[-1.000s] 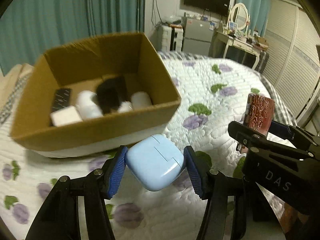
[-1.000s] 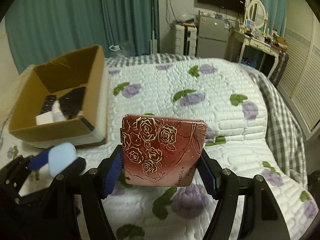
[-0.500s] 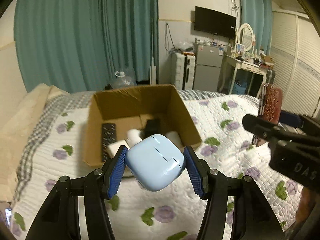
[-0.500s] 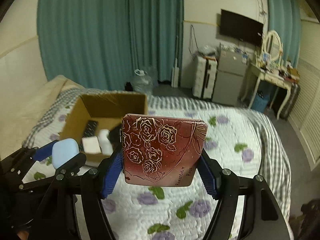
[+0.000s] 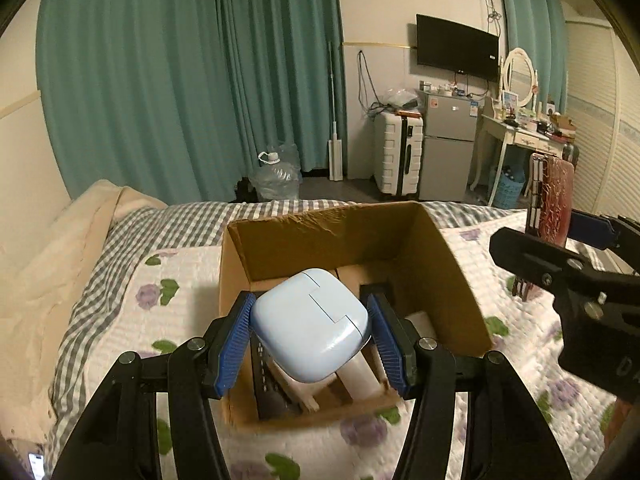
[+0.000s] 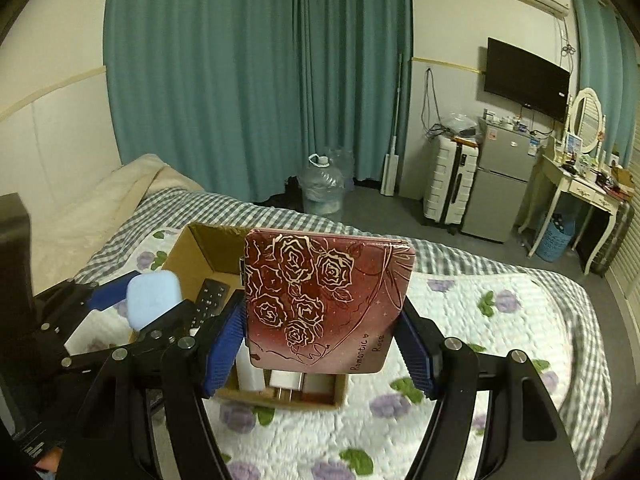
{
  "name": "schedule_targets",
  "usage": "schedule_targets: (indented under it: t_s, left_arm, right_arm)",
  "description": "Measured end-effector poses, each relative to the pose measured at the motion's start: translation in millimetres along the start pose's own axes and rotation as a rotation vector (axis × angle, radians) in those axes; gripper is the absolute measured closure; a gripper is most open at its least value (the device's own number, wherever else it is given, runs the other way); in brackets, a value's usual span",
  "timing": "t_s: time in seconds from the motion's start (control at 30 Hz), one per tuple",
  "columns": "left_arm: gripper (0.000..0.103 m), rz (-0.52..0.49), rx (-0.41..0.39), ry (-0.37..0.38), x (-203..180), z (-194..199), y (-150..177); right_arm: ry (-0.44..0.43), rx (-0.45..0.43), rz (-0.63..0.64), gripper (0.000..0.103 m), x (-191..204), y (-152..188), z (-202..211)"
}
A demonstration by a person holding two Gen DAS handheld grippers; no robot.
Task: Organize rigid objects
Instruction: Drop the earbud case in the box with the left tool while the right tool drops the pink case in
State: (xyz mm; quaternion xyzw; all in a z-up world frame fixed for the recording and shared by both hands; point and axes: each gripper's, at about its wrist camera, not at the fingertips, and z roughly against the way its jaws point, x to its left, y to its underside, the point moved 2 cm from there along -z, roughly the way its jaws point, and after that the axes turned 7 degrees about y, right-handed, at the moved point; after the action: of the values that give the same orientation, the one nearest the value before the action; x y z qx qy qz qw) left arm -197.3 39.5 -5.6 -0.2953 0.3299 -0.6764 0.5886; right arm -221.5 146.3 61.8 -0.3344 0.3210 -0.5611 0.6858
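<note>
Teal curtains (image 5: 192, 80) hang behind a bed (image 5: 132, 320) spread with a white quilt printed in purple flowers and green leaves, its far edge checked grey. On the quilt stands an open cardboard box (image 5: 452, 280), seen from just above its near rim in the left wrist view. Inside lie a black remote (image 6: 210, 302) along the left side, a white cylinder (image 5: 360, 380) toward the near wall, a white block (image 6: 286, 380), and some dark thing at the back that is too hidden to name. The left tongs (image 5: 310, 336) are closed to a middling width on a pale blue case (image 5: 310, 328), both blue pads (image 5: 232, 344) pressed flat against its sides; the case hangs over the box opening, clear of the contents. The right tongs (image 6: 320, 332) are spread wider and grip a red tin (image 6: 324, 300) with gold roses, held upright by its two side edges and lettered "Romantic Rose" near the lower right corner. In the right wrist view the tin sits over the right part of the box; in the left wrist view it shows edge-on, beside the box's right wall and higher than the rim.
</note>
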Motion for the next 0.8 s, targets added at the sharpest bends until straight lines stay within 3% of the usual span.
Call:
schedule_targets:
  t_s: [0.2, 0.47, 0.8]
  left_arm:
    - [0.044, 0.014, 0.018, -0.020, 9, -39, -5]
    - [0.041, 0.030, 0.024, -0.024, 14, -62, 1]
    - [0.038, 0.030, -0.016, -0.047, 18, -32, -10]
  right_arm:
    - [-0.010, 0.023, -0.016, 0.033, 2, 0, -40]
    - [-0.030, 0.055, -0.038, 0.033, -5, 13, -69]
    - [-0.030, 0.025, -0.019, 0.033, 0, -2, -51]
